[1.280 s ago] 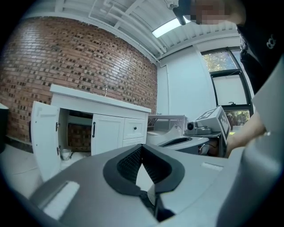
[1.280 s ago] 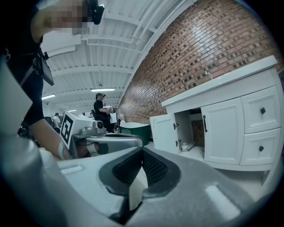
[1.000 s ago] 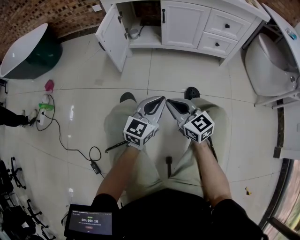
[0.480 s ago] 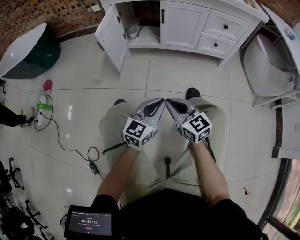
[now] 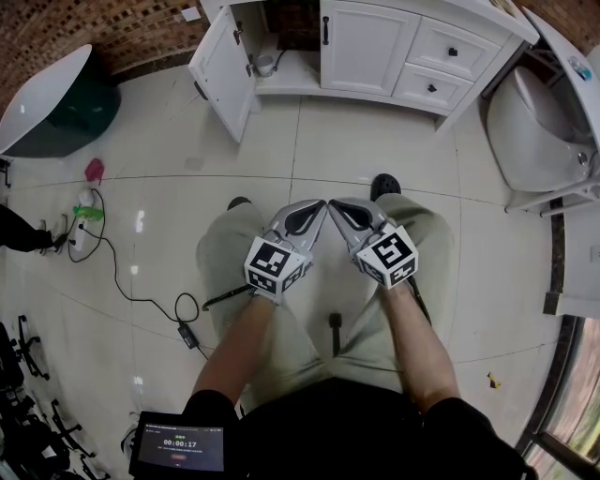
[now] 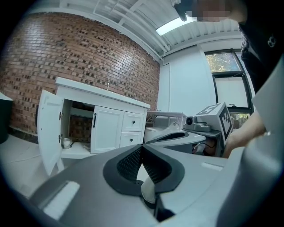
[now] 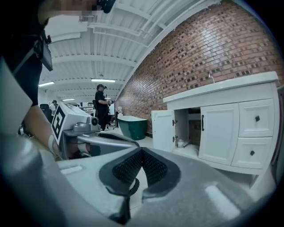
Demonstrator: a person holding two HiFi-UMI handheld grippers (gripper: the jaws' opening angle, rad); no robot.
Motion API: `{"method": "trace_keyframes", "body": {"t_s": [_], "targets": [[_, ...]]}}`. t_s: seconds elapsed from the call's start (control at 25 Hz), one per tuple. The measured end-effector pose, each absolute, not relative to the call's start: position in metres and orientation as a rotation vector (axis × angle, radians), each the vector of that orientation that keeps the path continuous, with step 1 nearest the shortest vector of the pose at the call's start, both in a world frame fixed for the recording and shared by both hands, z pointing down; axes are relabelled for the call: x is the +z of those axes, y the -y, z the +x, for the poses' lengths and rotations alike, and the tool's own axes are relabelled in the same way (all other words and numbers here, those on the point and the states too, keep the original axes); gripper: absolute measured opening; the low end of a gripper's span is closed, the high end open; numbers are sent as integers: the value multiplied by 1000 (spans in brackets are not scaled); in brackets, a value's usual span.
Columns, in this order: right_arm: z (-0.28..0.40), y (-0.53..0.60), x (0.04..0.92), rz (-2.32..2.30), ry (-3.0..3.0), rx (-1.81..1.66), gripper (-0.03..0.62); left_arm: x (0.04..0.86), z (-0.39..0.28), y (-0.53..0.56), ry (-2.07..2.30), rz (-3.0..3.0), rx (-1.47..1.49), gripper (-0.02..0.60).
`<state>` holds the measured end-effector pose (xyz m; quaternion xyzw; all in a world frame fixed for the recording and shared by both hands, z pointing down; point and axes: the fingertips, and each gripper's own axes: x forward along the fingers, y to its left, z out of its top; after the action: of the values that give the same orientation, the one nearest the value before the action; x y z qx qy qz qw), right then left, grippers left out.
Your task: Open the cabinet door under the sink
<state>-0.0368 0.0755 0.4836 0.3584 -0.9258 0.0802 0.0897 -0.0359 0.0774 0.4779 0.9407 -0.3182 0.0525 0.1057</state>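
The pale tiled floor (image 5: pixel 309 141) fills most of what you see looking down, and one white vanity cabinet (image 5: pixel 375 11) stands at its far edge against the brick wall. One green-sided bathtub (image 5: pixel 56 103) sits well off to your left. The vanity shows two doors and two drawers. The left cabinet door (image 5: pixel 223 70) under the sink is already swung wide open, standing out from the cabinet front and baring the shelf behind it. The other door (image 5: pixel 368 42) next to it is shut, and so are the upper drawer (image 5: pixel 452 47) and the lower drawer (image 5: pixel 433 86) on the right. You hold two grippers low over your knees, well back from the vanity, their tips nearly meeting. The left gripper (image 5: pixel 322 201) has its jaws pressed together with nothing between them. The right gripper (image 5: pixel 337 203) is likewise clenched on nothing. One small screen (image 5: pixel 180 442) hangs at your left hip. One black cable (image 5: pixel 122 281) snakes across the tiles to your left, and your two dark shoes (image 5: pixel 384 185) poke out just beyond your knees.
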Motion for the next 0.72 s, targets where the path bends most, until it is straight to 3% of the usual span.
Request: {"method": "trace_keyframes", "body": {"t_s": [0.72], "targets": [[-45, -79, 488, 1031, 2741, 215, -9, 483, -43, -76, 963, 2749, 165, 15]]}}
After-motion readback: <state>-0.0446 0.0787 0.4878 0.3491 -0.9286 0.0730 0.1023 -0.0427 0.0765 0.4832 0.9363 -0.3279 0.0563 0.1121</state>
